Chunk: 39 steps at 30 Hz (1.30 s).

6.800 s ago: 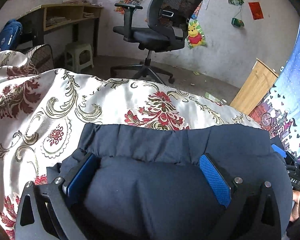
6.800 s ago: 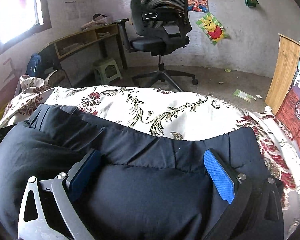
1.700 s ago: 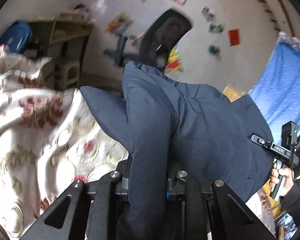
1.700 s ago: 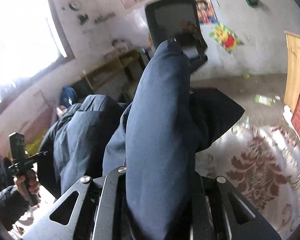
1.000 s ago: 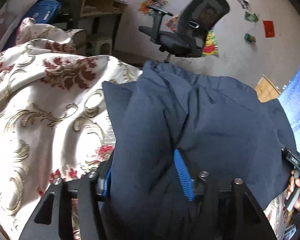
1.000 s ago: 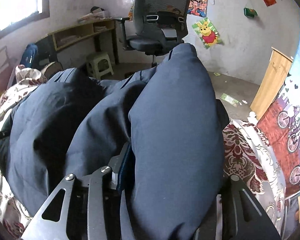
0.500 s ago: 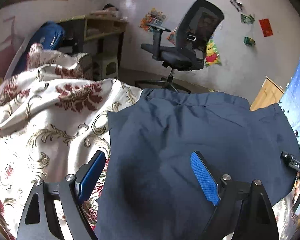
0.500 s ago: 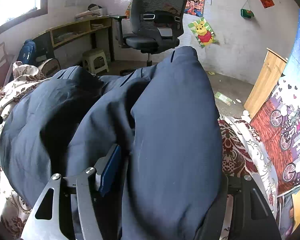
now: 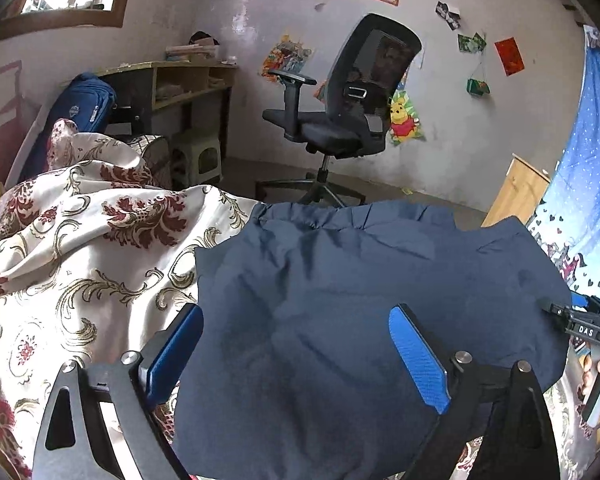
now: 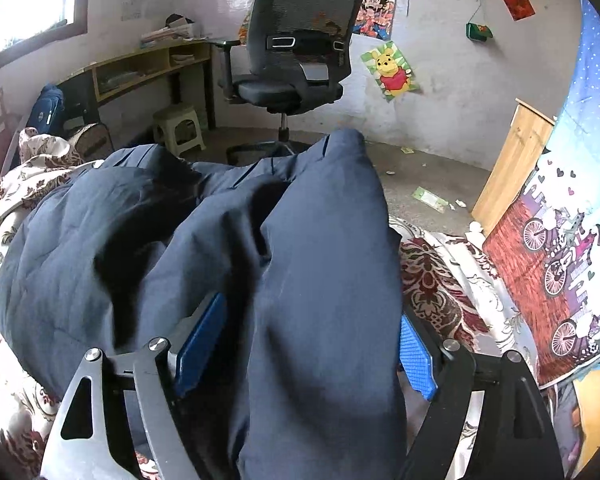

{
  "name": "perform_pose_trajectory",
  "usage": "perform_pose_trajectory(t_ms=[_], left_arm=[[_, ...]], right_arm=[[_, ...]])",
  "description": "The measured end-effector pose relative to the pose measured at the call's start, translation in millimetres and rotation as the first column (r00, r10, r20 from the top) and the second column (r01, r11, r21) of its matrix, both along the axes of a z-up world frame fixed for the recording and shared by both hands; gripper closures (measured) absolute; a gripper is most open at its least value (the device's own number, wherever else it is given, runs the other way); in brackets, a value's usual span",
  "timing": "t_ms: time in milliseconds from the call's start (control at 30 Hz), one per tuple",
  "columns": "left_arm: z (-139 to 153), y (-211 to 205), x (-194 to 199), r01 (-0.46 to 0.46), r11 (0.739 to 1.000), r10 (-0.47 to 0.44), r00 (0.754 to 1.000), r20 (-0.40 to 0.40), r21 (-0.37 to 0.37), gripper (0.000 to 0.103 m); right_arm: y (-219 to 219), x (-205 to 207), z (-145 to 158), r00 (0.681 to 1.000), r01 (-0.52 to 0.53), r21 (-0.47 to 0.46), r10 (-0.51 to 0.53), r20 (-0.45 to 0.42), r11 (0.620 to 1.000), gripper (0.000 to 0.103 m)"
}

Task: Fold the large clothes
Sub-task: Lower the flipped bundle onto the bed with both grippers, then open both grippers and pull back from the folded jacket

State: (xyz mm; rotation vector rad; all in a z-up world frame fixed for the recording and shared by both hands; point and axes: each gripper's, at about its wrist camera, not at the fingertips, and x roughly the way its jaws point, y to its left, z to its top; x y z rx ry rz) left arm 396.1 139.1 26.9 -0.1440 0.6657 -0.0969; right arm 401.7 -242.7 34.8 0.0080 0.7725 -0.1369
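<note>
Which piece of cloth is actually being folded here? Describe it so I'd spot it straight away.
Find the bed covered by the cream bedspread with red and gold flowers. Lying on it, nearest the cameras, is the navy garment: plain dark blue with no pattern, its far edge gathered.

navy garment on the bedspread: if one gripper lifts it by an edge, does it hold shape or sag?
The navy garment likely sags: it already drapes in soft creases over the patterned bedspread. It looks thin and probably light, since a raised fold bunches between the open right gripper fingers. The left gripper is open too, so a one-edge lift would probably undo the fold.
</note>
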Motion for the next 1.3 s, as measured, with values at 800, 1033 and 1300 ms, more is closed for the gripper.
perform_pose_trajectory(t_ms=[800,1033,1300], left_arm=[[31.9,-27.8,-68.8,-0.102,0.985,0.083,0.987,0.138,0.136,0.000],[48.9,-26.8,-100.9,-0.137,0.982,0.111,0.977,0.183,0.134,0.000],[66.6,-28.0,-147.4,-0.134,0.980,0.096,0.968,0.233,0.150,0.000]], right_arm=[[14.8,-82.7,42.8,0.961,0.021,0.072,-0.040,0.274,0.997,0.001],[24.6,-115.3,55.1,0.946,-0.014,0.105,-0.021,0.324,0.994,0.001],[46.7,-156.0,67.8,0.933,-0.059,0.079,0.027,0.358,0.995,0.001]])
